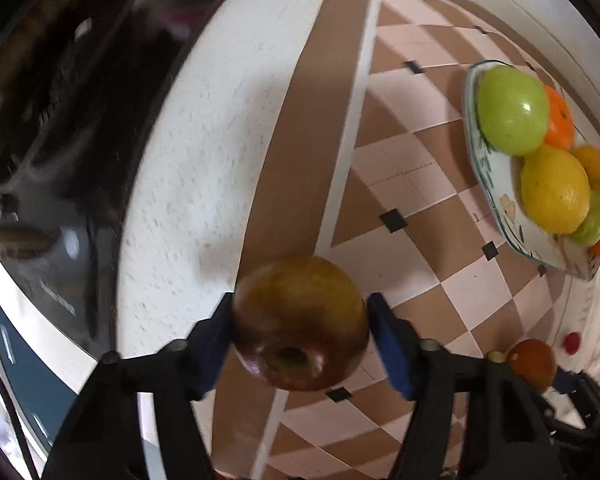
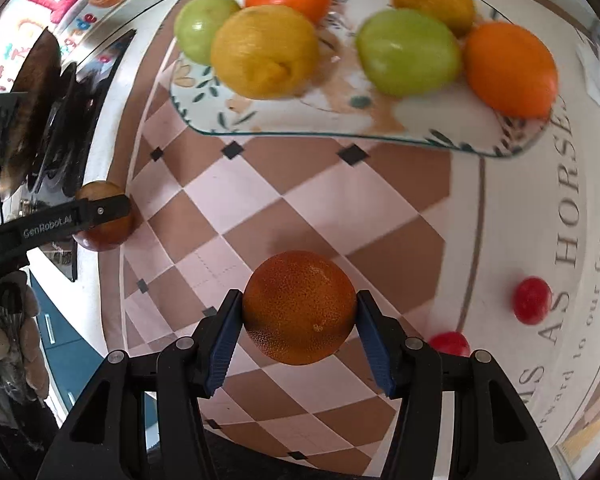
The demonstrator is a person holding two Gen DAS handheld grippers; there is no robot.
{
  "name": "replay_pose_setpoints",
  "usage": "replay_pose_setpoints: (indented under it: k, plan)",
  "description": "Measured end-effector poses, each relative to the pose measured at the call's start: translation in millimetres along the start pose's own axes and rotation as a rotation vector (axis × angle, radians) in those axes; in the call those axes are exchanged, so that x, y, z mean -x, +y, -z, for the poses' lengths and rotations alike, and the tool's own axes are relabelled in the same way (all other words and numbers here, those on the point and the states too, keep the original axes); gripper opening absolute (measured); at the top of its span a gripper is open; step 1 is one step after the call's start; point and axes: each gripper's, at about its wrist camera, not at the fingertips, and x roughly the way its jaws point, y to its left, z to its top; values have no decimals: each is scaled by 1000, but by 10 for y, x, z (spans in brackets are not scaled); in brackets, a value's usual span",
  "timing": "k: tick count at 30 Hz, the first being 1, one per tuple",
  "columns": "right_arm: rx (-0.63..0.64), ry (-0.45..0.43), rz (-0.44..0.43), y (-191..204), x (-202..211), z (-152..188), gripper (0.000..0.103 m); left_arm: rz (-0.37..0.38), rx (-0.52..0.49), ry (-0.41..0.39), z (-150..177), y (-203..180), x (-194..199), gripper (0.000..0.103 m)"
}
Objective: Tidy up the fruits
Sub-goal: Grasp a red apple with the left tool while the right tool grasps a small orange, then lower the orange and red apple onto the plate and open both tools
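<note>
My left gripper [image 1: 300,330] is shut on a dark red-brown apple [image 1: 300,322], held above the checkered cloth; the apple also shows at the left of the right wrist view [image 2: 104,220]. My right gripper [image 2: 299,314] is shut on a dark orange [image 2: 299,307], held above the cloth in front of the plate; the orange shows low right in the left wrist view [image 1: 534,362]. A patterned plate [image 2: 340,120] holds green apples [image 2: 408,52], a lemon [image 2: 264,50] and oranges [image 2: 510,68]. It appears at the right of the left wrist view [image 1: 496,184].
Two small red fruits [image 2: 532,300] lie on the white printed cloth at the right. A checkered brown and pink cloth [image 2: 300,208] covers the table. A dark stovetop [image 1: 60,160] lies to the left beyond the white counter.
</note>
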Motion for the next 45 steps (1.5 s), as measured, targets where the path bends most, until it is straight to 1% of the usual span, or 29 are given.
replay_pose_setpoints:
  k: [2,5,8,12,17,20,21,23,26,29,31,34,36,38,40,42,45]
  plan:
    - [-15,-4,-1,-81,4,12,59,38,-4,20,56,-70,11,62]
    - [-25,-7,2,-161,5,65,59,62,-55,19,208,-278,49,62]
    - [-38,-11,-15,-211,4,81,59,105,-79,51,365,-466,0,62]
    - [-41,-18,-30,-252,12,62,60,59,-117,21,413,-611,9,62]
    - [-39,-22,-45,-254,-46,0,60,62,-114,17,425,-647,23,62]
    - [-17,-35,-29,-184,-52,-33,59,58,-113,11,427,-632,20,62]
    - [-11,-34,-26,-163,-58,-46,59,60,-110,10,486,-633,18,61]
    - [-20,-32,-51,-169,-43,-47,59,72,-108,8,536,-605,51,61]
    - [-47,-57,-93,-213,78,-39,59,89,-119,-15,515,-633,257,61]
    - [-96,-107,-158,-354,352,-49,59,142,-135,-56,422,-747,587,61]
    - [-134,-159,-195,-512,613,-107,59,169,-160,-95,334,-848,822,61]
    - [-167,-225,-197,-701,896,-216,59,204,-219,-149,101,-1123,1187,61]
    - [-192,-254,-184,-889,1005,-309,59,211,-249,-163,-97,-1308,1315,62]
    - [-224,-266,-168,-1056,1021,-407,59,187,-297,-162,-347,-1518,1361,62]
    - [-261,-261,-175,-1245,986,-483,59,154,-330,-164,-537,-1664,1344,62]
    - [-299,-258,-191,-1384,938,-531,59,119,-368,-139,-734,-1859,1249,62]
    - [-340,-270,-217,-1492,889,-613,59,92,-413,-71,-971,-2073,1024,62]
